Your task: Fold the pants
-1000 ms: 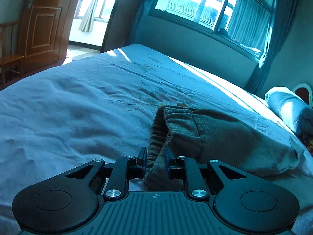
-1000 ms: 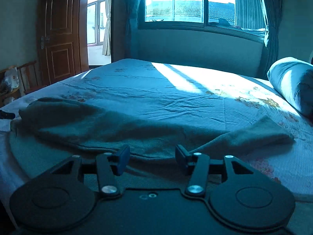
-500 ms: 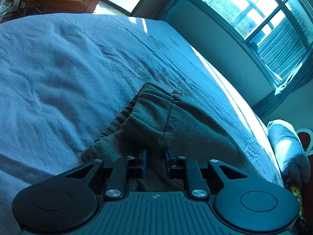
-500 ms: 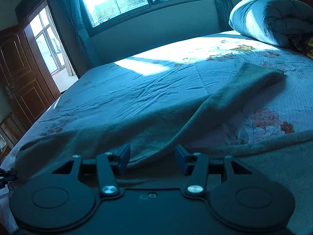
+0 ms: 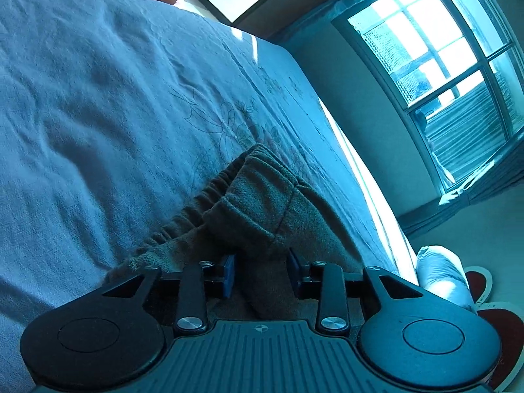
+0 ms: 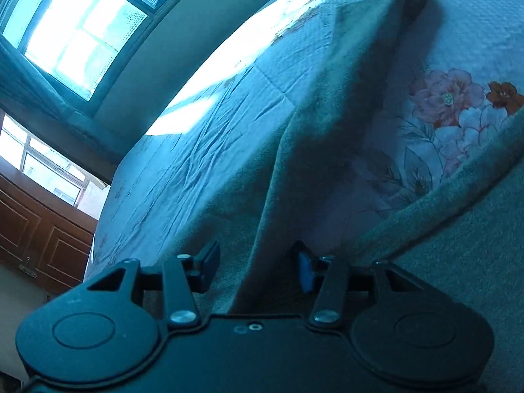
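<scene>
Grey-green fleece pants [image 5: 262, 209] lie on the bed, their elastic waistband bunched up in the left wrist view. My left gripper [image 5: 261, 271] has its jaws apart, with a fold of the waist end lying between them. In the right wrist view a pant leg [image 6: 327, 137] stretches away toward the far cuff. My right gripper [image 6: 257, 267] is open with the leg's edge draped between its fingers, and a second leg [image 6: 458, 216] runs off to the right.
The bed [image 5: 98, 98] has a light blue sheet with a flower print [image 6: 448, 98]. A rolled quilt [image 5: 442, 275] lies at the bed's head. A window [image 5: 442, 49] and a brown wooden door [image 6: 39, 229] stand beyond the bed.
Both cameras have tilted and dropped closer to the cloth. My left gripper's jaws have opened wider around the waist end. My right gripper stays open.
</scene>
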The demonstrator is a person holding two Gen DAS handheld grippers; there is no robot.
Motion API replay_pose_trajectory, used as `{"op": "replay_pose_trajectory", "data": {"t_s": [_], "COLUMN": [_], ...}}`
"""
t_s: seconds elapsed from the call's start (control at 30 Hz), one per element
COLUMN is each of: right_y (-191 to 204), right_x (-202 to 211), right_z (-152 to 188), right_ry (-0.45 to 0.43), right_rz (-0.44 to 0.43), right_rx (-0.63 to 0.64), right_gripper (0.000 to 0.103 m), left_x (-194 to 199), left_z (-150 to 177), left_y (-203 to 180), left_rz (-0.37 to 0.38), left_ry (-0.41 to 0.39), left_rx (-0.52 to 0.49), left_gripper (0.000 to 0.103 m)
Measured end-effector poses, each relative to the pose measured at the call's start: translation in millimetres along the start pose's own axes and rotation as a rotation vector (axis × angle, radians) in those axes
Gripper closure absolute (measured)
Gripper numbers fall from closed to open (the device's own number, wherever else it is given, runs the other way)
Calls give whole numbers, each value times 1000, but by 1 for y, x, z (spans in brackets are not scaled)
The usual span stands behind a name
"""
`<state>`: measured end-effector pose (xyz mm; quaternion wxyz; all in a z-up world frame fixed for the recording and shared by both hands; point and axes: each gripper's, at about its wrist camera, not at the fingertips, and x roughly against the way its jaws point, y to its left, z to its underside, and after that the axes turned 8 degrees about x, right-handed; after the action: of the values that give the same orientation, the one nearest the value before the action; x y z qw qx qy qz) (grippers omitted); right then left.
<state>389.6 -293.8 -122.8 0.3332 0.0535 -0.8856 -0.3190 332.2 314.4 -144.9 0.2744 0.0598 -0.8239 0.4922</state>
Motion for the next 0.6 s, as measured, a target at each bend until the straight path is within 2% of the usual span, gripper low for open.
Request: {"op": "replay_pose_trajectory", "data": {"t_s": [0.03, 0.1, 0.17, 0.2, 0.3, 0.43, 0.57, 0.6], "right_y": [0, 1, 6, 8, 16, 34, 59, 63], "right_x": [-1, 1, 7, 10, 21, 38, 76, 88], "right_z": [-1, -2, 0, 1, 0, -6, -6, -4], "right_ry": [4, -6, -18, -29, -55, -78, -148, -164], "right_rz": [0, -4, -1, -1, -9, -18, -51, -66], "right_rx": [13, 49, 103, 127, 184, 271, 399, 413], "right_gripper": [101, 101, 101, 101, 101, 102, 102, 102], "left_x": [-1, -6, -11, -12, -8, 0, 24, 33], "left_z": [-1, -2, -2, -2, -7, -18, -36, -38], "left_y": [-1, -8, -19, -22, -17, -24, -37, -40], "left_rz": [-9, -32, -74, -80, -51, -26, 43, 68], "left_ry": [-2, -2, -1, 0, 2, 25, 17, 6], "left_rx": [-2, -28, -82, -96, -77, -103, -112, -121], "left_gripper": [68, 68, 79, 80, 81, 81, 82, 84]}}
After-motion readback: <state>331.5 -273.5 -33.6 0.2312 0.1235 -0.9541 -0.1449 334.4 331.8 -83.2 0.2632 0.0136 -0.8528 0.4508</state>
